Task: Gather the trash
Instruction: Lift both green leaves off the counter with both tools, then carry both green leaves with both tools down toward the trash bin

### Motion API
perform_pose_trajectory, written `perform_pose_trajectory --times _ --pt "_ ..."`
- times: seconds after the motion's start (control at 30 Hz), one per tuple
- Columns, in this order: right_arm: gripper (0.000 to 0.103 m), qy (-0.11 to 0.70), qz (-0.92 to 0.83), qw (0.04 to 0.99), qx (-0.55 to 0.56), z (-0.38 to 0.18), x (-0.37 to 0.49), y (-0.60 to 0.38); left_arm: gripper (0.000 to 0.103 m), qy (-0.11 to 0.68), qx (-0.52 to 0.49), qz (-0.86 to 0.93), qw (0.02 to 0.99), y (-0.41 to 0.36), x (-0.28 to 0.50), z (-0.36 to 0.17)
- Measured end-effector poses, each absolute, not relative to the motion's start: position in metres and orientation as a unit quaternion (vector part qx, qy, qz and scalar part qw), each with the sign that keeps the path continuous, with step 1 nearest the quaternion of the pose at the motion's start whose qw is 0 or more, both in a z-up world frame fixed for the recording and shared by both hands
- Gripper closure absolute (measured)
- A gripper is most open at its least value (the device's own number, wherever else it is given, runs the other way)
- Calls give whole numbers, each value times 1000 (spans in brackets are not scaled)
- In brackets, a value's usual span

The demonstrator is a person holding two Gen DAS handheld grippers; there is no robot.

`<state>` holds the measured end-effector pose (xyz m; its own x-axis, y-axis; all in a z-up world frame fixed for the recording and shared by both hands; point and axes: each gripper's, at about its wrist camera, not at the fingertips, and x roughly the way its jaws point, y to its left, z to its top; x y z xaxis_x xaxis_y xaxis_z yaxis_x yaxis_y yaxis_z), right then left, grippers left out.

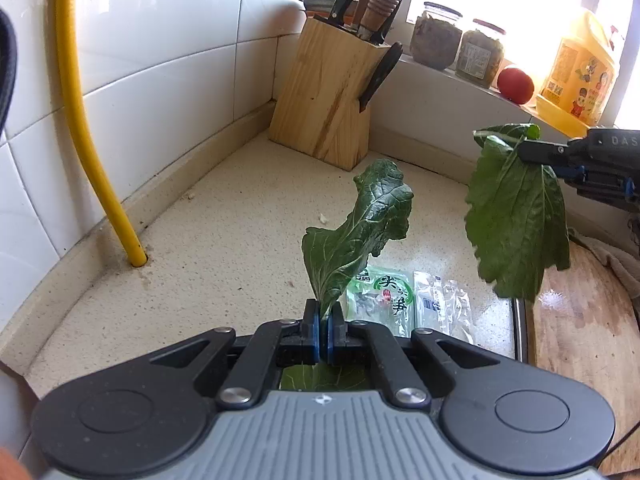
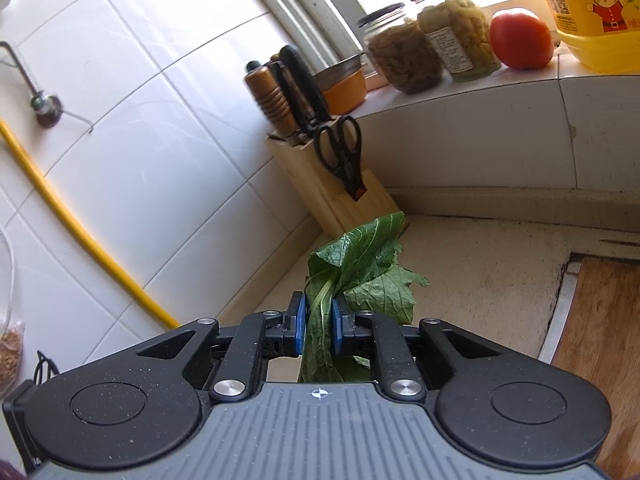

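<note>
My left gripper [image 1: 323,312] is shut on the stem of a dark green leaf [image 1: 360,224] that stands up above the speckled counter [image 1: 224,248]. My right gripper [image 1: 524,150] comes in from the right edge of the left wrist view, shut on a second green leaf [image 1: 516,212] that hangs down over the counter. In the right wrist view that gripper [image 2: 319,312] pinches the leaf [image 2: 360,268] by its pale stem between blue pads [image 2: 299,320]. A green printed wrapper [image 1: 386,298] and a clear plastic wrapper [image 1: 442,304] lie flat on the counter beyond the left gripper.
A wooden knife block [image 1: 332,92] with knives and scissors [image 2: 340,152] stands in the tiled corner. Two jars [image 1: 436,38], a tomato [image 1: 515,85] and a yellow bottle [image 1: 580,72] line the windowsill. A yellow hose [image 1: 86,128] runs down the wall. A wooden board [image 1: 580,332] lies at right.
</note>
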<state>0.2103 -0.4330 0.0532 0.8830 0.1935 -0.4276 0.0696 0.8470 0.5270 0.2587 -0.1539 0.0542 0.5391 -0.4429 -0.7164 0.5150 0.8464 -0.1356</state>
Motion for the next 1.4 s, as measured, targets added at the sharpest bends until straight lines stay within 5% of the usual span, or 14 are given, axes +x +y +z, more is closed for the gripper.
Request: perform_pose_trajectory --times 1.4 --pt "83 291 243 902 205 72 233 -215 100 366 -22 -137 920 21 179 75"
